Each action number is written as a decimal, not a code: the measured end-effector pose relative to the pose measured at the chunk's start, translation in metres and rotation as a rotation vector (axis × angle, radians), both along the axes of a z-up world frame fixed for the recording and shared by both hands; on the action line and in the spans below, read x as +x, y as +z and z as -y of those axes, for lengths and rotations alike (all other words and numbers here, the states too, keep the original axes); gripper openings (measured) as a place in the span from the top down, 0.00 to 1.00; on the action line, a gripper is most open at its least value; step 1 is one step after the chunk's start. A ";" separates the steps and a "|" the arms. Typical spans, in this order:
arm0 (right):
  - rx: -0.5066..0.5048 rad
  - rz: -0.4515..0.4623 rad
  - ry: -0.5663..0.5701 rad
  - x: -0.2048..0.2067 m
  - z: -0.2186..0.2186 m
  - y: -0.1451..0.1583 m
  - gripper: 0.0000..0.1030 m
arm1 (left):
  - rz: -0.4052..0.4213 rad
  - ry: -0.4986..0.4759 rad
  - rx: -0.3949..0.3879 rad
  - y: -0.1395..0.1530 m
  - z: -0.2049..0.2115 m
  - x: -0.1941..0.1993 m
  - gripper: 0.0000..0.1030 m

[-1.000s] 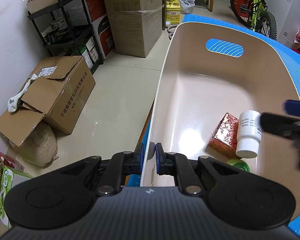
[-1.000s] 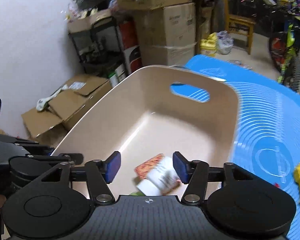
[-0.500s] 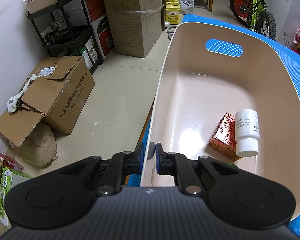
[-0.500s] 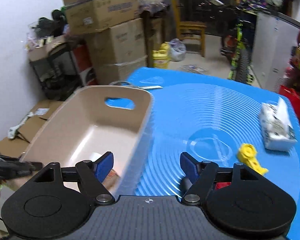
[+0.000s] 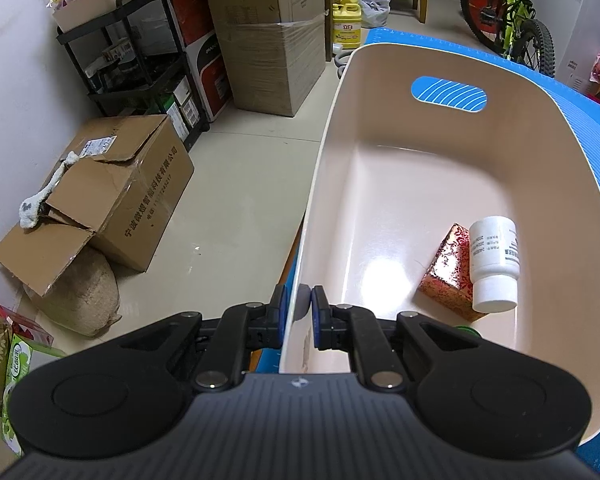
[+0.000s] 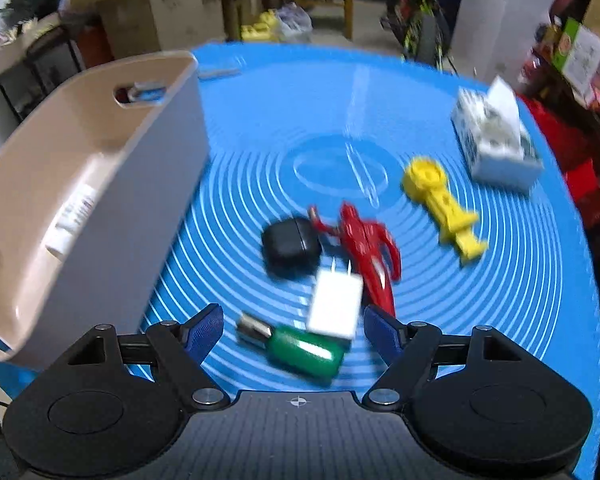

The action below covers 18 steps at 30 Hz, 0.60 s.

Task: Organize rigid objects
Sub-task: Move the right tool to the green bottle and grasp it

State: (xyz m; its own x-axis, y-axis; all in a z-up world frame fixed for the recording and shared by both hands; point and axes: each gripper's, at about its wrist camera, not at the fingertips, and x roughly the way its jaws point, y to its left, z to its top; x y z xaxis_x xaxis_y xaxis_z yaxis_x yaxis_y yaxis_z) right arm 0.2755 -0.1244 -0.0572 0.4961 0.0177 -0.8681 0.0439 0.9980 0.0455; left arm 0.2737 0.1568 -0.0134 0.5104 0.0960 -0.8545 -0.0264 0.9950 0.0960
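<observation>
Swung away from the bin (image 6: 100, 152), the right gripper (image 6: 294, 330) now hangs with fingers spread over a white charger (image 6: 334, 304) and green bottle (image 6: 300, 350) beside it. Left gripper (image 5: 297, 312) stays clenched on the bin's rim; inside lie a white bottle (image 5: 494, 264) and red box (image 5: 448, 272).

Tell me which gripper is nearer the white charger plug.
Right. The right gripper hangs open just short of the white charger plug on the mat; the left gripper is clamped on the bin's rim.
</observation>
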 end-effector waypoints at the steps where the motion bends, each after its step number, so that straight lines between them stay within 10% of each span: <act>1: 0.004 -0.012 -0.009 0.000 0.001 -0.004 0.21 | 0.000 0.000 0.002 0.000 0.000 0.000 0.86; 18: -0.015 -0.058 0.131 0.003 -0.005 -0.038 0.34 | 0.001 0.000 0.009 0.000 0.001 0.000 0.85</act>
